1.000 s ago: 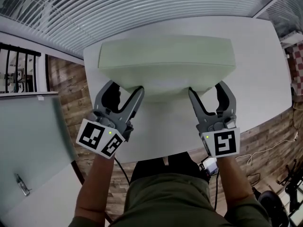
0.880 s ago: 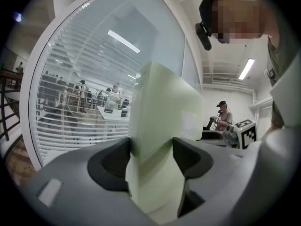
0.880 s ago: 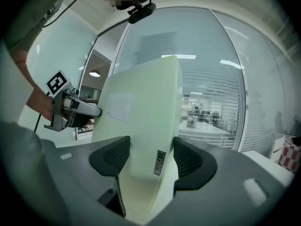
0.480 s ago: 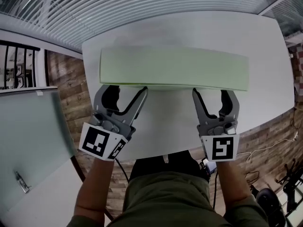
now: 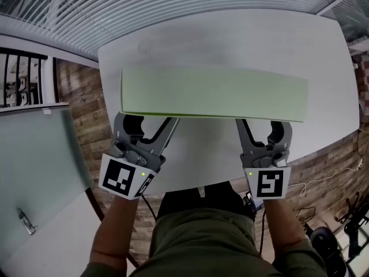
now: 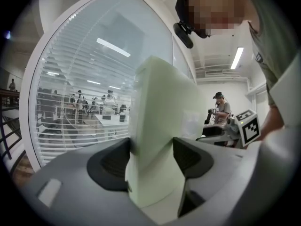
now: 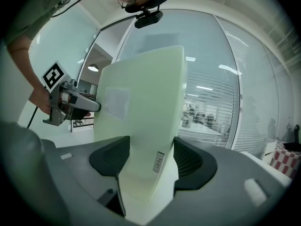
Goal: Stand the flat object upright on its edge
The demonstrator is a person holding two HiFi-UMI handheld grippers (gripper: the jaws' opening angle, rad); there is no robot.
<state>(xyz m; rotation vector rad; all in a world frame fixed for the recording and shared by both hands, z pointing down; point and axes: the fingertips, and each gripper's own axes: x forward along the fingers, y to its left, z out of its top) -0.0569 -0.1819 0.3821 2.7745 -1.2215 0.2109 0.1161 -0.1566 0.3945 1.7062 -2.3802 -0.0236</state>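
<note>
A thick, pale green board stands long-side down across the white table, with its top edge toward my head camera. My left gripper grips its left part and my right gripper its right part. In the left gripper view, the left gripper has a dark pad pressed against each face of the board. The right gripper view shows the same hold: the right gripper clamps the board near a small label.
The table's near edge runs just behind both grippers, with wood floor beyond its left end. A glass wall with blinds lies past the far edge. Cables trail on the floor at right.
The board was tilted with its broad face up. It has swung up onto its long edge, and both grippers have shifted slightly toward me with it.
</note>
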